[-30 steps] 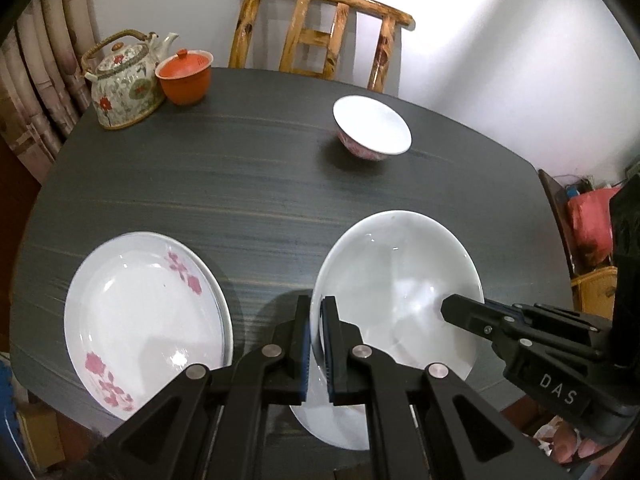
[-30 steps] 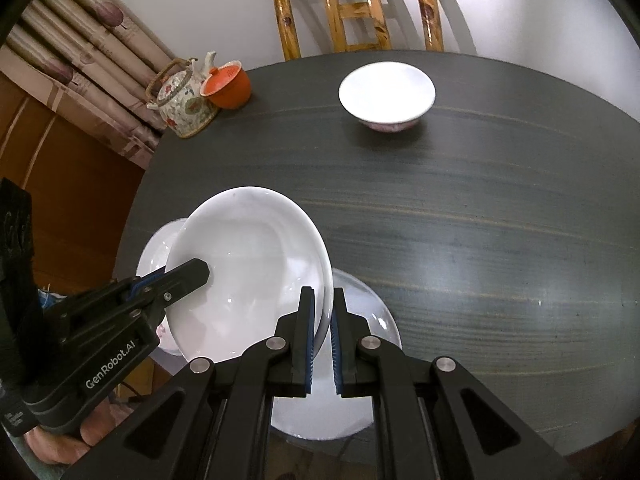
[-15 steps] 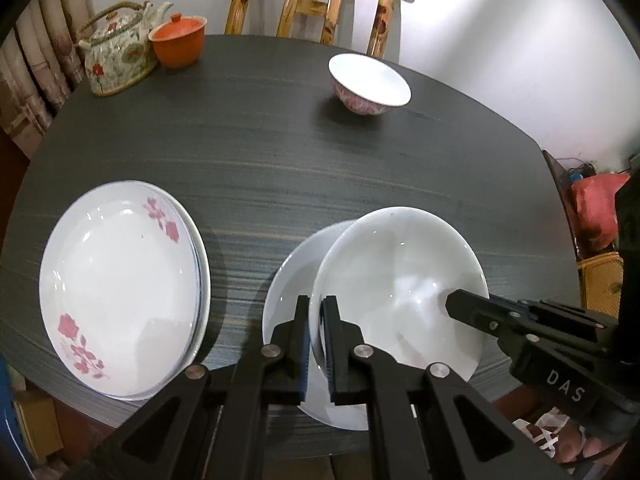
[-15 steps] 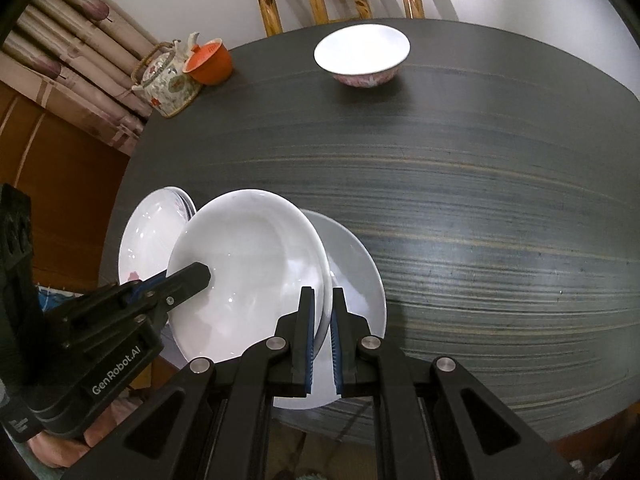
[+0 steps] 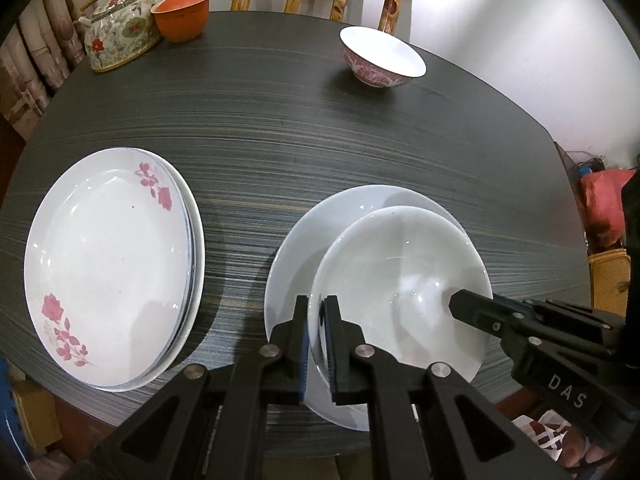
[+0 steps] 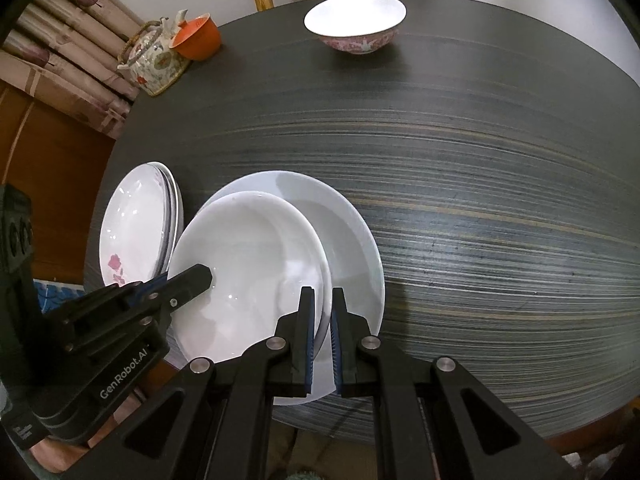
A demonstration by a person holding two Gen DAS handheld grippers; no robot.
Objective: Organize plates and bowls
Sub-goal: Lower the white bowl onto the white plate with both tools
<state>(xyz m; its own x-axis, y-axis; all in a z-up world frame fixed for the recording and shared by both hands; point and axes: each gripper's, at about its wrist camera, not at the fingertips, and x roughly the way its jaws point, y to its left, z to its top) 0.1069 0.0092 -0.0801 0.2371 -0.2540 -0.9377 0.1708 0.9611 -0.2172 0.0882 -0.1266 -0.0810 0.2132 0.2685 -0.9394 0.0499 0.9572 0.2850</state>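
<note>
The desk (image 5: 280,128) is a dark, round, streaked top on which all the crockery stands. At its near left edge a floral stack (image 5: 108,264) of two plates is already nested, rose-printed plate on top, and can be judged done. Near the middle of the near edge a plain plate (image 5: 352,216) lies flat, and a white dish (image 5: 400,280) is held just over it, shifted toward the near rim so that the far part of the plain plate shows bare. Whether the dish already rests on the plate cannot be told; it appears to be at the point of being set down, so this second stack is judged nearly made but not released.

The dish is held at two sides. The left gripper (image 5: 316,344) is clamped on its left rim, the jaws all but closed with only the thin rim between them. The right gripper (image 6: 322,336) is clamped the same way on the right rim, jaws nearly shut on it.

At the far side a patterned bowl (image 5: 382,56) stands alone and upright, well apart from both stacks; it seems to be what is left to place. At the far left a teapot (image 5: 116,32) and, touching or just beside it, an orange cup (image 5: 182,20) with a lid stand untouched
</note>
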